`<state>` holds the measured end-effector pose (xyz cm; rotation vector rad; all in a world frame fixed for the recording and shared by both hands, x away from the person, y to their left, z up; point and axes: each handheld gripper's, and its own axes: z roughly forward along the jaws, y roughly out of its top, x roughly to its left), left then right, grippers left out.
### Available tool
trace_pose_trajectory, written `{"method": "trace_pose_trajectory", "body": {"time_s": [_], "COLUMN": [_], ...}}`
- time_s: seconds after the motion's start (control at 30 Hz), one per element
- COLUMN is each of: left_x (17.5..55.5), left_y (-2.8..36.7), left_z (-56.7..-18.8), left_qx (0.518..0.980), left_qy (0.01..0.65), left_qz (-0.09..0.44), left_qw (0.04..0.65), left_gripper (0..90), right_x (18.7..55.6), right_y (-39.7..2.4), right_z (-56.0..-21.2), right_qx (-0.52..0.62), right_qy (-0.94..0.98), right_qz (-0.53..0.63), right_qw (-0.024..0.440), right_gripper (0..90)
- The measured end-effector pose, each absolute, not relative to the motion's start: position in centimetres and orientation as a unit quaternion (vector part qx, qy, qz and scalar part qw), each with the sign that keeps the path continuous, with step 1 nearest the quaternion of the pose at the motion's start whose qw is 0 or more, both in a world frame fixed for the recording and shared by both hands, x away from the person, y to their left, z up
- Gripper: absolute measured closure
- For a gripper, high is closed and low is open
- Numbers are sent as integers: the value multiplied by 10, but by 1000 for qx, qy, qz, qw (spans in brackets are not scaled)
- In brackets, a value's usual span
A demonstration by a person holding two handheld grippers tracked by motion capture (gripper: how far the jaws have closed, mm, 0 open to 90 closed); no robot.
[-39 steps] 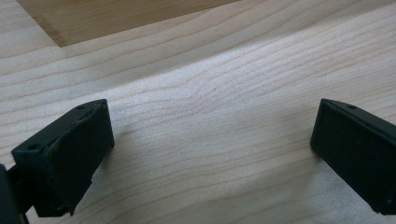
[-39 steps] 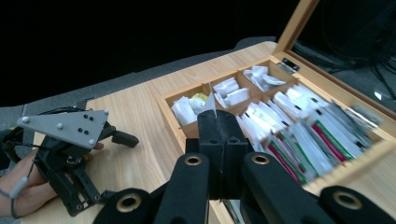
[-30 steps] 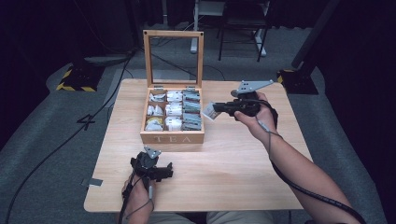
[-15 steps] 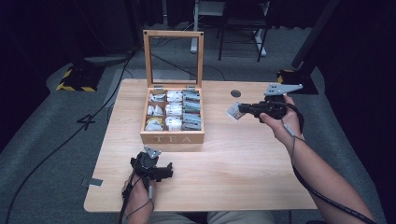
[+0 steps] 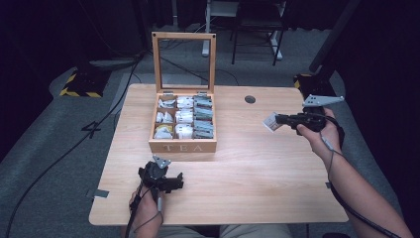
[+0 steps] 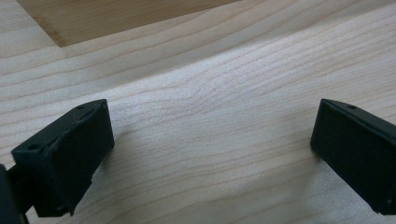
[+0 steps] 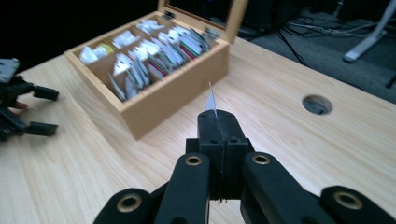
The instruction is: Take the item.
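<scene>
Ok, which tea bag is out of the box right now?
The tea bag pinched in the right gripper, held above the table right of the tea box; the others sit in its compartments.

Table: pale wood, matt, visible grain, smooth. Tea box: light wood, satin finish, lid with clear glossy pane. Sachets in the box: paper, some glossy. Sachet in right gripper: thin white paper. Both grippers matt black plastic; left gripper pads finely textured; brass-looking pins on the right.
</scene>
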<state>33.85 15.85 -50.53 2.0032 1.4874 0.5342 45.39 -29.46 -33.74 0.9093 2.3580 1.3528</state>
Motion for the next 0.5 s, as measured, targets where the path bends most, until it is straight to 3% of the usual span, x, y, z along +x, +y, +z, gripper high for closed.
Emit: {"method": "trace_pose_trajectory", "body": {"time_s": [0.5], "left_x": [338], "left_y": [158], "left_z": [-505], "left_qx": [751], "left_qy": [558], "left_qz": [200], "left_qw": [291], "left_gripper": [0], "right_x": [456], "right_y": [-334], "right_z": [-387], "right_qx": [379], "right_qy": [806], "right_qz": [438], "right_qw": [121], "right_gripper": [900]}}
